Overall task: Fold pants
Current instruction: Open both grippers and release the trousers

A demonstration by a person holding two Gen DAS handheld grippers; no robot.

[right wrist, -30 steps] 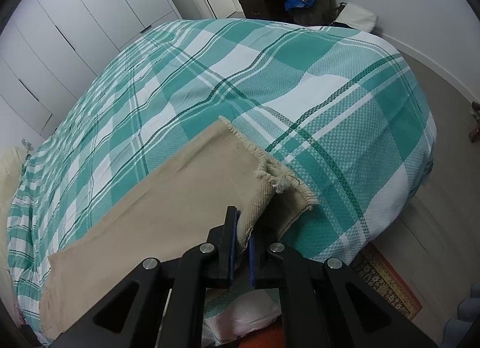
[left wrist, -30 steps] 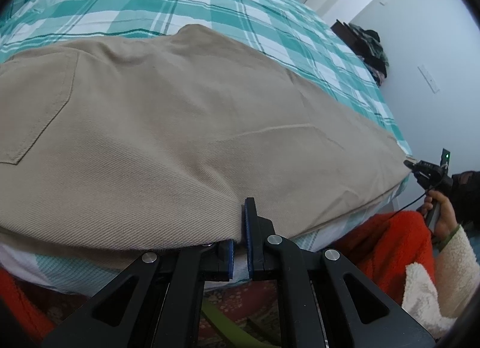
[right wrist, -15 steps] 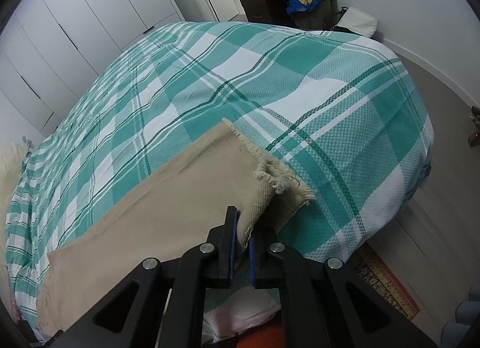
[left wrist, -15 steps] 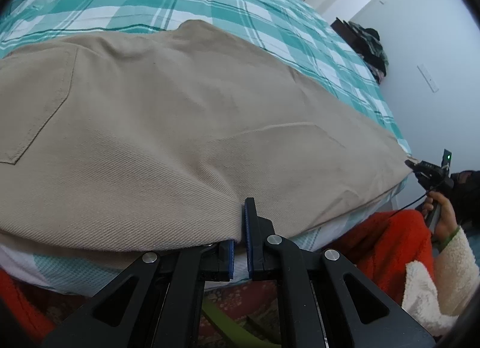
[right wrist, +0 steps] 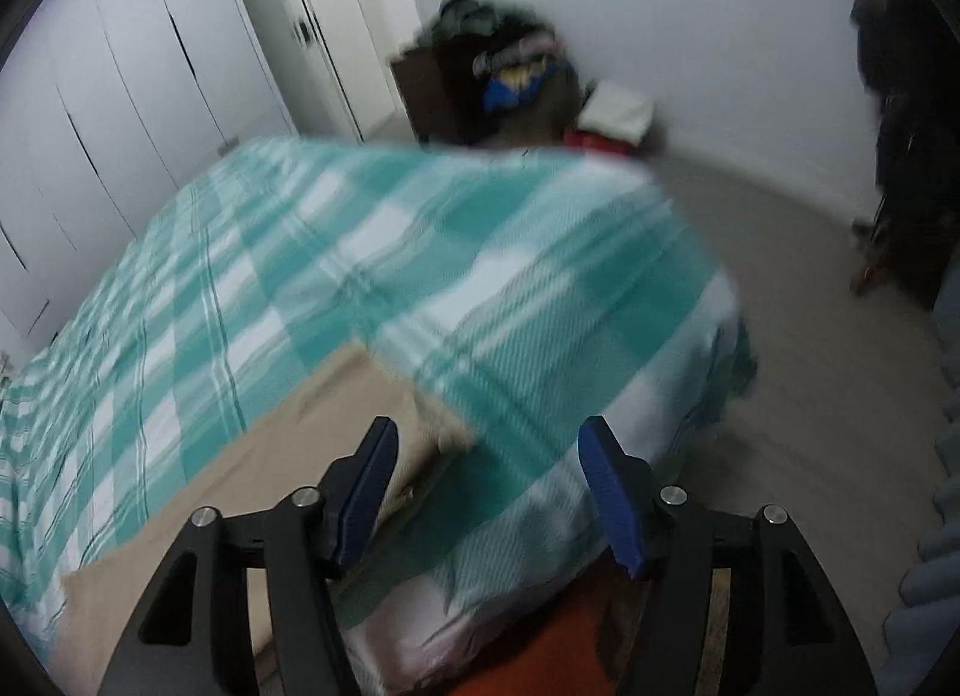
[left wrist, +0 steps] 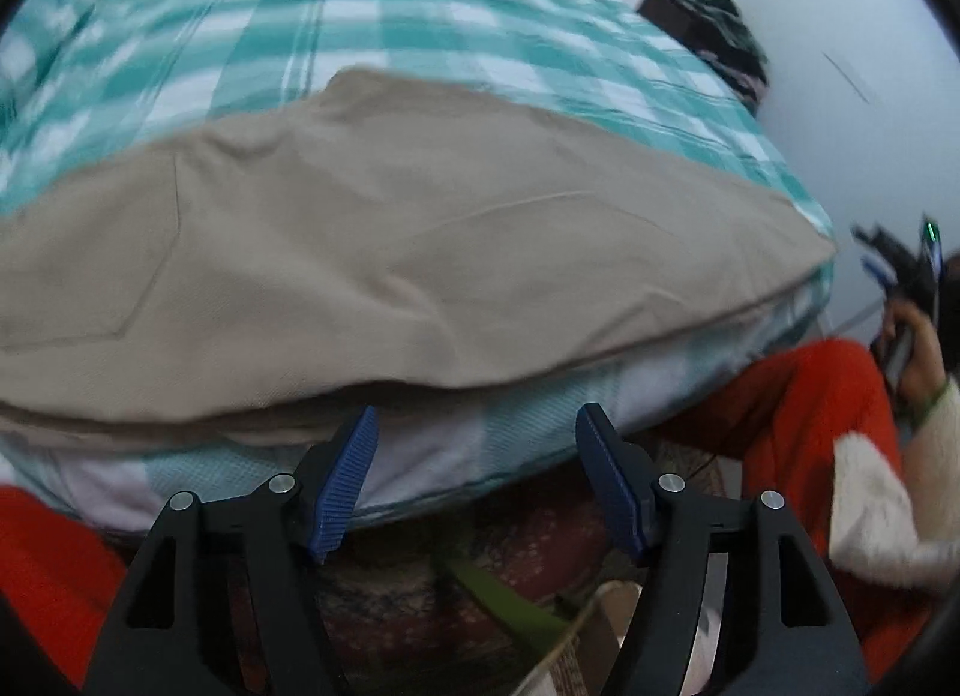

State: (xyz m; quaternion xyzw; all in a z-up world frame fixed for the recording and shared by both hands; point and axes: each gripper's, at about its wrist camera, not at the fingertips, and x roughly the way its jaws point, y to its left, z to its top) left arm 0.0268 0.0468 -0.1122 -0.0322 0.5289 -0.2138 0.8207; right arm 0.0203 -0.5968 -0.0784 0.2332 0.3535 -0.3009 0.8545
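The beige pants (left wrist: 384,252) lie flat along the near edge of the bed, with a back pocket at the left. In the right wrist view the pants (right wrist: 252,480) run off to the lower left, and their frayed hem sits just ahead of the left finger. My left gripper (left wrist: 477,456) is open and empty, just below and in front of the pants' near edge. My right gripper (right wrist: 486,468) is open and empty above the bed's corner, beside the hem. The right gripper also shows in the left wrist view (left wrist: 900,264), held in a hand.
The bed carries a teal and white plaid cover (left wrist: 420,18) (right wrist: 420,252). A dark dresser piled with clothes (right wrist: 486,78) stands at the far wall. White wardrobe doors (right wrist: 150,72) line the left. The person's red trousers (left wrist: 798,396) are at the right.
Both grippers have opened and let go of the pants. Both have drawn back from the bed edge. The right view has swung up and to the right.
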